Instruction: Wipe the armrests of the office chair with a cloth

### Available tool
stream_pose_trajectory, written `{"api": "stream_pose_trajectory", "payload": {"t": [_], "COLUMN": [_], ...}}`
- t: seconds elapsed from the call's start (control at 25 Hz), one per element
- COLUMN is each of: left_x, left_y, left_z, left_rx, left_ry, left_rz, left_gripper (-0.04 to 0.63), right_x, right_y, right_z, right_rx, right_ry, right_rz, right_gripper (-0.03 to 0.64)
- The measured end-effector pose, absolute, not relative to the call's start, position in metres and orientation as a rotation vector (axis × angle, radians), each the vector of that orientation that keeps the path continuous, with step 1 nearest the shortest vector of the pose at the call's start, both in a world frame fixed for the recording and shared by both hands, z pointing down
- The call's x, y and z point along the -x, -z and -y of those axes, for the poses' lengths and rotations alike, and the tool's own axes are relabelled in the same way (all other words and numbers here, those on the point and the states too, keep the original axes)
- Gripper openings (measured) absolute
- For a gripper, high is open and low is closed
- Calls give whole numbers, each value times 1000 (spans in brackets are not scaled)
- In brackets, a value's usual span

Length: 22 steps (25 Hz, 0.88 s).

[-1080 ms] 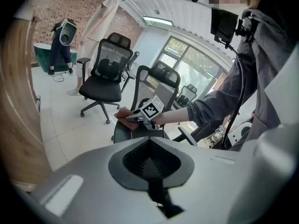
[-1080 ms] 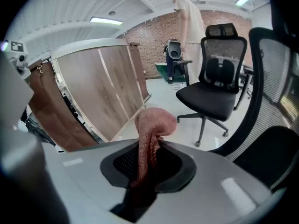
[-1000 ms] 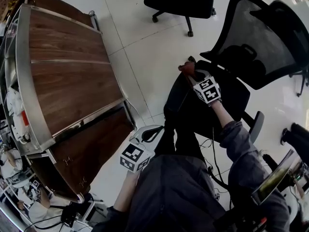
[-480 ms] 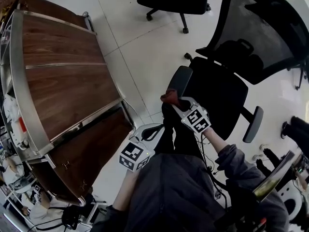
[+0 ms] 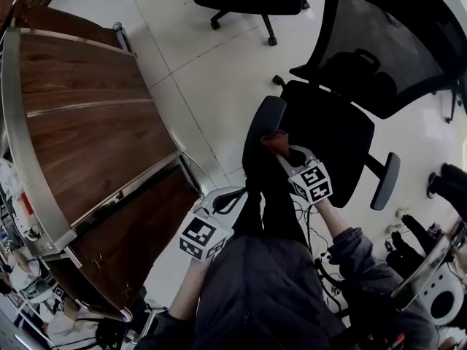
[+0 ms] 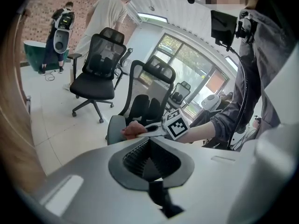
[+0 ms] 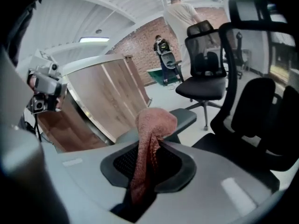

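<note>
1. Right gripper (image 5: 283, 150): jaws clamped on a reddish-brown terry cloth (image 7: 150, 125), at the grey padded armrest (image 5: 261, 126) of the black mesh office chair (image 5: 332, 133).
2. Left gripper (image 5: 232, 199): jaws together, empty, well apart from the chair.

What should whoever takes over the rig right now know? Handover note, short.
Right gripper: shut on the red cloth, which is bunched at its tips.
Left gripper: shut, empty, held low by the person's body, away from the chair.
Things: the cloth is at the near end of the first armrest, the one toward the wooden table; contact cannot be confirmed. The other armrest is well away from the cloth.
Done: cloth in grip and at the first armrest. Nothing shows how much is wiped.
Left: probably stroke along this armrest, then cross to the other one.
</note>
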<state>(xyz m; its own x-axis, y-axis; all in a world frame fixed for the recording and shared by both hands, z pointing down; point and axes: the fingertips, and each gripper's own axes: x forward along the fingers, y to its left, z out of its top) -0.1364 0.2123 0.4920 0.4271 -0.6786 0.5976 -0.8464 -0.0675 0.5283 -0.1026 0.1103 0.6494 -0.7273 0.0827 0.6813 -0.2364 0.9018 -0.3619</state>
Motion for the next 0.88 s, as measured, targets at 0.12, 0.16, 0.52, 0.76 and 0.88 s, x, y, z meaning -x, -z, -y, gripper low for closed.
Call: {"api": "stream_pose_trajectory", "payload": {"t": [0.12,0.16,0.52,0.76,0.88], "left_x": [133,132,129,122,123], "left_y": [-501,-504,-527,-545,-550], "left_z": [-214,-214,-206,-212,-217], "left_rx": [-1810,-1813,-1806,-1802,-1797], "left_ry": [-229,-225,-160,-159,-169], "left_rz": [1290,1286,1280,1254,1249], "left_gripper": [15,15,15,15,15], "right_x": [97,98,115,114,116], "right_y": [-675,-684,-782,-844,-846], "right_z": [-79,-73,-55,-58,-58], "right_rx": [-210,-228,-274,-294,-317], "right_ry": [-588,-599,-720,-735,-778], "right_rz": [2299,2291,2206,2079,2071], "right_gripper": [74,72,72,72,72]}}
